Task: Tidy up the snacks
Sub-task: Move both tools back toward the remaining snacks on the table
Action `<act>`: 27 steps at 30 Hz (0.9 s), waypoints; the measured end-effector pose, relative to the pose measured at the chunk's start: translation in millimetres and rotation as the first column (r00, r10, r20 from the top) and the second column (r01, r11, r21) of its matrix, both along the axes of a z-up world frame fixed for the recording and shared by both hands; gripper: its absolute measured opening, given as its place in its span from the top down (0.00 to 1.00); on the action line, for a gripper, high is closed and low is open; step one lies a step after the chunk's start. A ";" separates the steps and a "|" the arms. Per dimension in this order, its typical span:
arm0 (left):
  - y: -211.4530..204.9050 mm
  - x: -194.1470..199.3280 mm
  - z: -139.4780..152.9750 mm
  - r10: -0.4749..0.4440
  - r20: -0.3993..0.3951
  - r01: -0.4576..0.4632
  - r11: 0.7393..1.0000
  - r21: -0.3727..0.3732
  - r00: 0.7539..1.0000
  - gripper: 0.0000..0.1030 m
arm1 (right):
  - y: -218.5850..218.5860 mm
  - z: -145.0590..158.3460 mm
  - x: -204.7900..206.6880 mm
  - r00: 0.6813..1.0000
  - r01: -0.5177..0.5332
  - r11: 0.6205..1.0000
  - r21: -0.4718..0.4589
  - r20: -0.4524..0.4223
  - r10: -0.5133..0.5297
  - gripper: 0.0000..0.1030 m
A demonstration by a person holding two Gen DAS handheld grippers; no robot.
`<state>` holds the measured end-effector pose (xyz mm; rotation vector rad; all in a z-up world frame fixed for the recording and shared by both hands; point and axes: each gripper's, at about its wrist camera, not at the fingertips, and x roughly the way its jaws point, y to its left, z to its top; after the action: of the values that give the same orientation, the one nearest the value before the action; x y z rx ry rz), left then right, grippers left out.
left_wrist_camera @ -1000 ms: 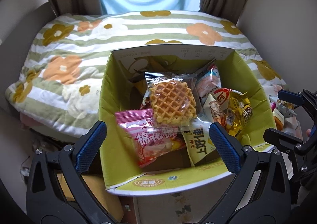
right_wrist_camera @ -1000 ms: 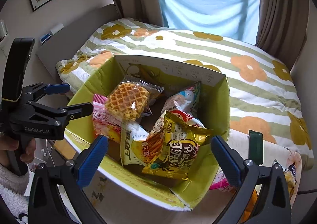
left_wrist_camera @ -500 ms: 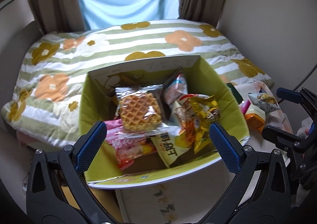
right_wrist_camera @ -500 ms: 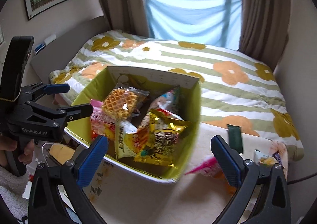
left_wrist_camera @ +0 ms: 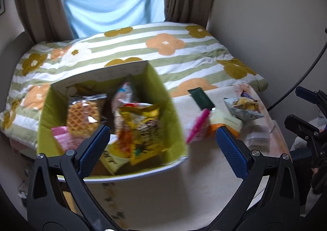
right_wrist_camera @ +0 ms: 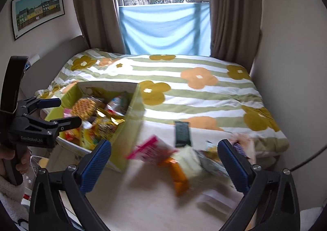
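A green cardboard box stands on a pale table, holding a waffle pack, a gold chip bag and a pink bag. Right of the box lie loose snacks: a pink packet, an orange and cream pack, a dark green bar and a silver chip bag. My left gripper is open with nothing between its fingers. My right gripper hangs open over the loose snacks, holding nothing.
A bed with a green-striped flowered cover runs behind the table to a curtained window. A wall closes the right side. A black cable hangs at right. A hand holds the left gripper's handle.
Both views have swung right and pulled back from the box. The loose snacks beside the box have come into view. Both grippers stay open and empty.
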<state>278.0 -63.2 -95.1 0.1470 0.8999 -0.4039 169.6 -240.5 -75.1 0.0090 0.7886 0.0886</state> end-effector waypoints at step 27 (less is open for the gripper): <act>-168.2 -40.4 -130.7 0.083 -0.252 -0.074 0.996 0.046 0.964 0.00 | -133.6 -164.6 -20.9 0.924 -0.283 0.958 -0.051 -0.282 0.258 0.00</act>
<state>237.6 -231.4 -225.8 0.0931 1.1619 -0.3367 148.8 -374.1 -239.8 -0.1785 1.0668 0.3198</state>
